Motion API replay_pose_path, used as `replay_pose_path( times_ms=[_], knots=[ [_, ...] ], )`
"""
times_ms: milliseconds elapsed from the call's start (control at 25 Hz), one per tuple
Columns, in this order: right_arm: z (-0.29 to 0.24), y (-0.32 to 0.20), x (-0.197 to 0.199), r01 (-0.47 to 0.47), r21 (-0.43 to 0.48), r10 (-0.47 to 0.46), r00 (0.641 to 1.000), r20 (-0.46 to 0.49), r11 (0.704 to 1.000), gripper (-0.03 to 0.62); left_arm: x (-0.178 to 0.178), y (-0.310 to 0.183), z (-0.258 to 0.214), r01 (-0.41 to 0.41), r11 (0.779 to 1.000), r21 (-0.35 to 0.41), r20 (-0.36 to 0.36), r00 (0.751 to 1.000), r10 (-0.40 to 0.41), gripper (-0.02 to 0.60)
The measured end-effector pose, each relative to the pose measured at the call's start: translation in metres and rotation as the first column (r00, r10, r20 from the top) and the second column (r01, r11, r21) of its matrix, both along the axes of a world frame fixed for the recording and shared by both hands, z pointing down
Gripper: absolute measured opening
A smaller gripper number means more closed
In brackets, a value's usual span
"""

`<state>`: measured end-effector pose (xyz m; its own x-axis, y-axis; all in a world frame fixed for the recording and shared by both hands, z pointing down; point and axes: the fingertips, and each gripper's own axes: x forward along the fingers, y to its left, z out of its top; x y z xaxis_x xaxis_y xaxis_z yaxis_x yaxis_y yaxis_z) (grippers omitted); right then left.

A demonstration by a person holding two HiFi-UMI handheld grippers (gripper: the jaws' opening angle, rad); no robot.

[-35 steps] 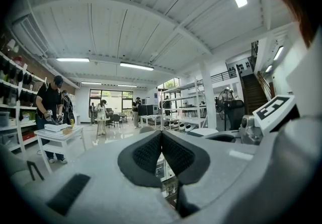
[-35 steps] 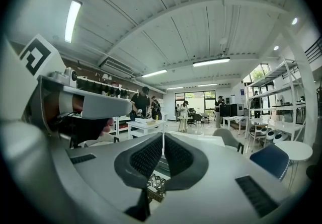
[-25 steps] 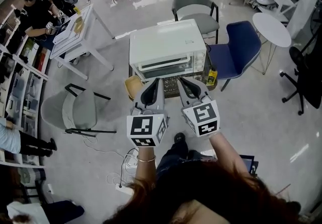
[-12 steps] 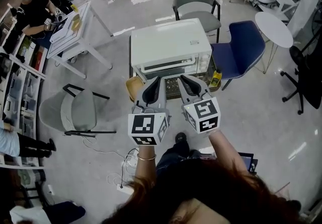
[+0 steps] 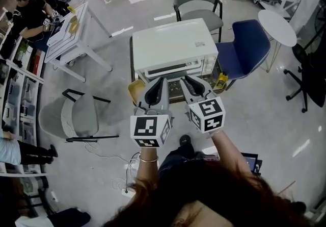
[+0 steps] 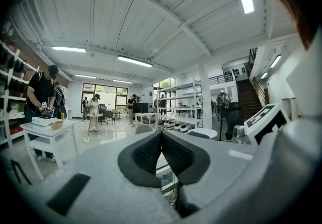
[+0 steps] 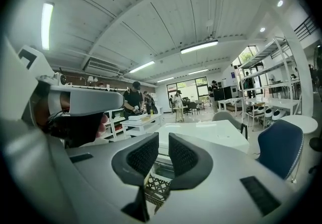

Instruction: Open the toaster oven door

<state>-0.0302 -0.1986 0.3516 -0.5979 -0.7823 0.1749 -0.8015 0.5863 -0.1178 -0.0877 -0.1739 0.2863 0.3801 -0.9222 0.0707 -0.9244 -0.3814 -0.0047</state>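
Note:
The white toaster oven [image 5: 170,45] stands on a low wire rack, with its door [image 5: 170,70] closed and facing me. Both grippers point level at the door's lower edge, just short of it. My left gripper [image 5: 162,82] is shut with its pads pressed together and nothing between them [image 6: 161,135]. My right gripper [image 5: 185,80] has just been opening; a narrow gap shows between its pads [image 7: 163,142] and nothing is in it. The oven's white top [image 7: 201,135] fills the right gripper view just beyond the jaws.
A grey chair [image 5: 196,4] stands behind the oven, and a blue chair [image 5: 247,47] and a round white table [image 5: 276,28] are to its right. A yellow bottle [image 5: 221,79] sits by the rack. Left are a white table [image 5: 76,29], a person [image 5: 30,11] and another grey chair [image 5: 76,114].
Both grippers have moved forward and slightly down, closer to the oven's front. The right gripper's jaws have parted a little.

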Motion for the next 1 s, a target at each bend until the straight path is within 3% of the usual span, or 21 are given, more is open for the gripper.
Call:
replay_pose_path(
  times_ms=[440, 1000],
  knots=[
    [0.03, -0.028, -0.009, -0.035, -0.117, 0.045, 0.996, 0.078, 0.993, 0.055, -0.02, -0.025, 0.014, -0.006, 1.0, -0.025, -0.019, 1.0, 0.006, 0.014],
    [0.069, -0.057, -0.015, -0.047, -0.285, 0.104, 0.977, 0.187, 0.957, 0.081, -0.027, -0.049, 0.032, -0.012, 0.998, -0.068, -0.031, 0.999, 0.01, 0.014]
  ],
)
